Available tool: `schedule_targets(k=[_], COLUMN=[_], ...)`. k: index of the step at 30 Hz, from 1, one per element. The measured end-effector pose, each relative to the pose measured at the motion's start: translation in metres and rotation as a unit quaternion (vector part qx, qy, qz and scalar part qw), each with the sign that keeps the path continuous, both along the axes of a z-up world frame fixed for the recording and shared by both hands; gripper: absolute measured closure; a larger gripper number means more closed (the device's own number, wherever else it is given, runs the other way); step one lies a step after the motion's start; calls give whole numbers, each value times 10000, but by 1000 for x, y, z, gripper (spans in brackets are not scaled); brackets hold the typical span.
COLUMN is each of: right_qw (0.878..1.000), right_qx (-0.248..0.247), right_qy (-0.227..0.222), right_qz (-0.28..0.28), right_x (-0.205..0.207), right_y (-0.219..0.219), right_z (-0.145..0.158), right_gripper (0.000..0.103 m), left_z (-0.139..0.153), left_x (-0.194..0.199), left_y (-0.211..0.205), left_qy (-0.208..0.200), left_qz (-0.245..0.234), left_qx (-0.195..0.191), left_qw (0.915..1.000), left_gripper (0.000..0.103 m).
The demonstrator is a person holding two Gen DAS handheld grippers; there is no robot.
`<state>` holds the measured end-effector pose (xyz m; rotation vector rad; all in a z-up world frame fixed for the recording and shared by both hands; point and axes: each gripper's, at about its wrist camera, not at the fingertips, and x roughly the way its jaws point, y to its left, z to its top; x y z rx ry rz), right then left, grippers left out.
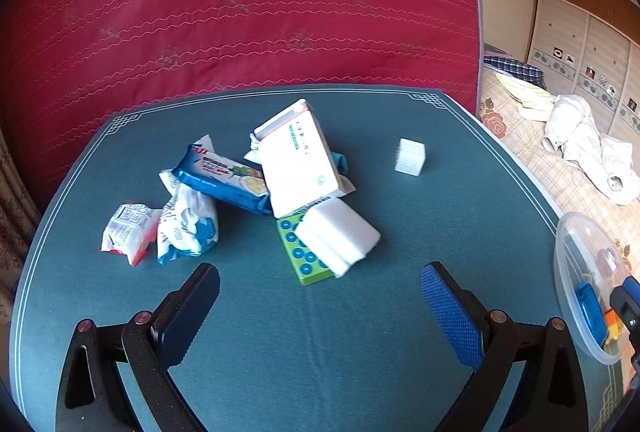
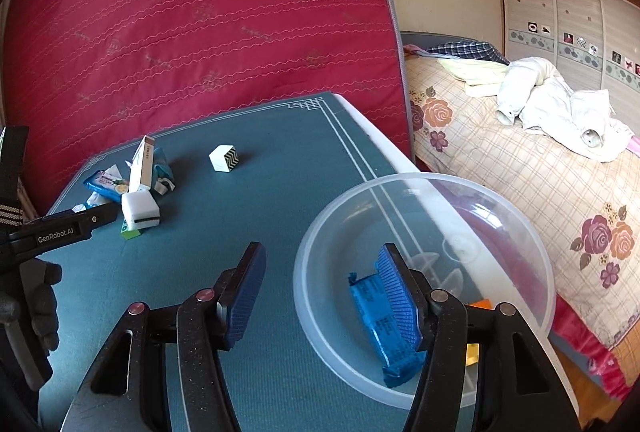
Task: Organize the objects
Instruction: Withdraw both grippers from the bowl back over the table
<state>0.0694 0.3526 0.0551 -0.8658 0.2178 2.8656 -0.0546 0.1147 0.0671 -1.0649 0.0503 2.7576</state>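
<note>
Both hand-held grippers, left (image 1: 320,296) and right (image 2: 320,280), gape wide, empty. Light white foam sponge block (image 1: 338,238) lies mid-surface (image 1: 280,332) atop green tray (image 1: 306,260); squashy, probably pinch long sides. Clear plastic bowl (image 2: 536,232) holds blue packet (image 2: 374,308).

Bare green mat (image 1: 312,344) between the left gripper (image 1: 320,296) and the pile: clear approach. Pile is tight: white sponge (image 1: 340,236) overlaps green block (image 1: 298,256), white box (image 1: 300,159) leans over both, blue packet (image 1: 224,179) touches box. White cube (image 1: 410,156) stands apart, open all round. Plastic bowl (image 2: 520,232) blocks mat's right edge; red mattress (image 1: 240,3) walls off the far side.
</note>
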Motion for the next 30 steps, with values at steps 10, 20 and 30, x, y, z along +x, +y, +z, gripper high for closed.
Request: schedule_targets(k=[10,20,30], right_qw=[9980,9945,9929], right_qx=[-40,-171,-79], right_qy=[-166,-414,-576], right_qz=[610,949,1041], right_x=[-18,-35,-46], right_y=[-47,-76,-88], right_z=[-6,-16,-22], right_gripper=[35,35,35], left_z=[-7,-25,-44], left_x=[-26,-56,-91], left_y=[-77,-138,-156], left_qy=[-28,-194,-534], left_qz=[746,1275,1366], left_qx=[-205,-416,-316], left_qw=[9970,9908,9887], left_gripper=[1,1,1])
